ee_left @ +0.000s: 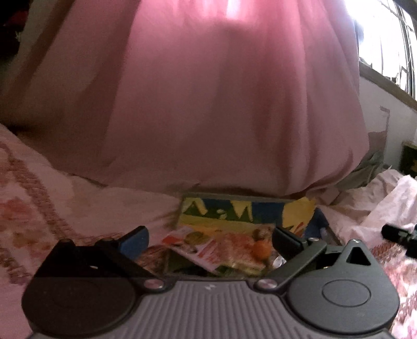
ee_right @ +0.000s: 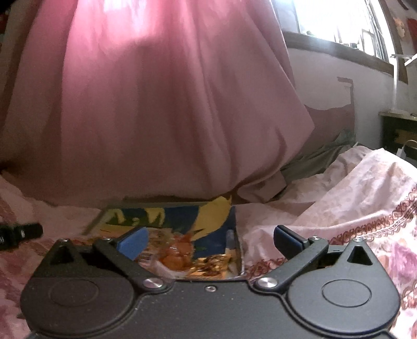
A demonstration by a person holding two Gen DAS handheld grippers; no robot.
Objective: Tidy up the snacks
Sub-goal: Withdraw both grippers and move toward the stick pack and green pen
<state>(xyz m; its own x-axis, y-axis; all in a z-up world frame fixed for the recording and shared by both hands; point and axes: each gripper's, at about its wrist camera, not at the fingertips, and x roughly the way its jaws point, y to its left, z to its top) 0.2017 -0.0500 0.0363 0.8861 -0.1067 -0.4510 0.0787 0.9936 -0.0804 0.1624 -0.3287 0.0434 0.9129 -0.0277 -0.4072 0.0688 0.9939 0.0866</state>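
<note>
- Claws, both views: my left claw [ee_left: 209, 241] and right claw [ee_right: 209, 241] stand w/ jaws spread wide, nothing between the blue pads; neither touches a packet.
- Snack box [ee_left: 245, 211]: open cardboard box, blue/yellow print on its far wall, sits on the bed at the foot of a pink curtain [ee_left: 221, 104]. In the right wrist view the same box [ee_right: 166, 213] lies ahead and left of centre.
- Snack packets [ee_left: 224, 250]: several lie inside the box, seen between my left claw's fingers; top one is red/white/orange, tilted. Right wrist view shows an orange, shiny packet [ee_right: 182, 250] in the box near its right wall.
- Bedsheet [ee_left: 39, 182]: pale pink w/ floral border, rumpled on the right side [ee_right: 351, 187].
- Other claw's tip shows as a dark shape at the right edge of the left view [ee_left: 398, 234] and the left edge of the right view [ee_right: 18, 233].
- Window [ee_right: 338, 20]: bright, upper right, beside the curtain.
</note>
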